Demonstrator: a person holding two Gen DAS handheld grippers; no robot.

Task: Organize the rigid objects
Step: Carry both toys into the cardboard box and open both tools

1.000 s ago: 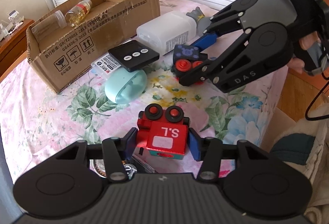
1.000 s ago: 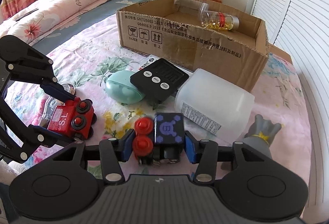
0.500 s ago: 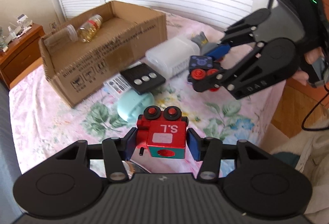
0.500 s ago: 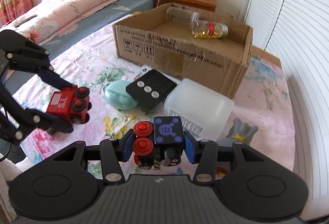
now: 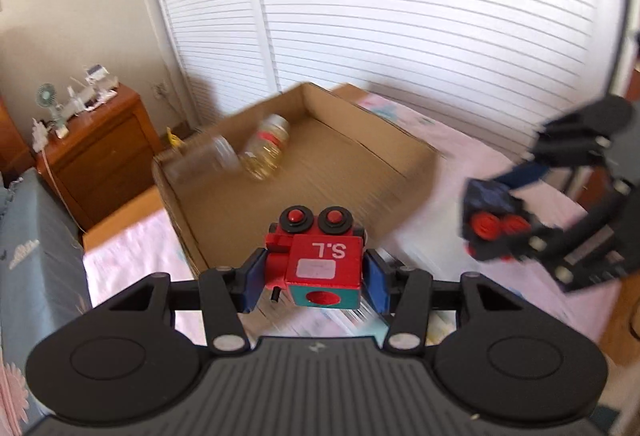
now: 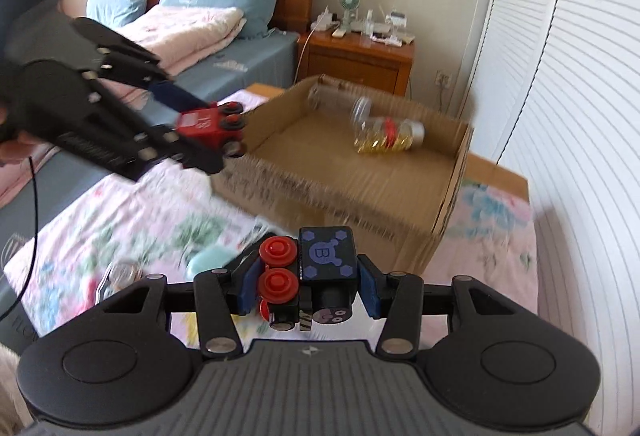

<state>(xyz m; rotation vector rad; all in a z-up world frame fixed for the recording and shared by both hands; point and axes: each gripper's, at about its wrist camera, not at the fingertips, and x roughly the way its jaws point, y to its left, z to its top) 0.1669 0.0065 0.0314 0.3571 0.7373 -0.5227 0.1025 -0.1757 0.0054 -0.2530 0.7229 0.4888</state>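
My left gripper (image 5: 316,276) is shut on a red toy train car marked S.L (image 5: 320,256) and holds it in the air at the near wall of the open cardboard box (image 5: 360,139). It also shows in the right wrist view (image 6: 208,127), at the box's left corner. My right gripper (image 6: 308,288) is shut on a dark blue toy train car with red wheels (image 6: 316,268), held above the bed in front of the box (image 6: 452,203). In the left wrist view that blue car (image 5: 492,224) hangs right of the box.
Inside the box lie a bottle of yellow capsules (image 6: 388,135) and a clear jar (image 5: 200,159). On the flowered bedspread (image 6: 120,220) below lie a mint green case (image 6: 208,260) and a black timer (image 6: 256,248). A wooden nightstand (image 6: 360,59) stands beyond the box.
Both grippers have risen from the bedspread with their train cars and moved toward the cardboard box. The left gripper now hangs at the box's near wall.
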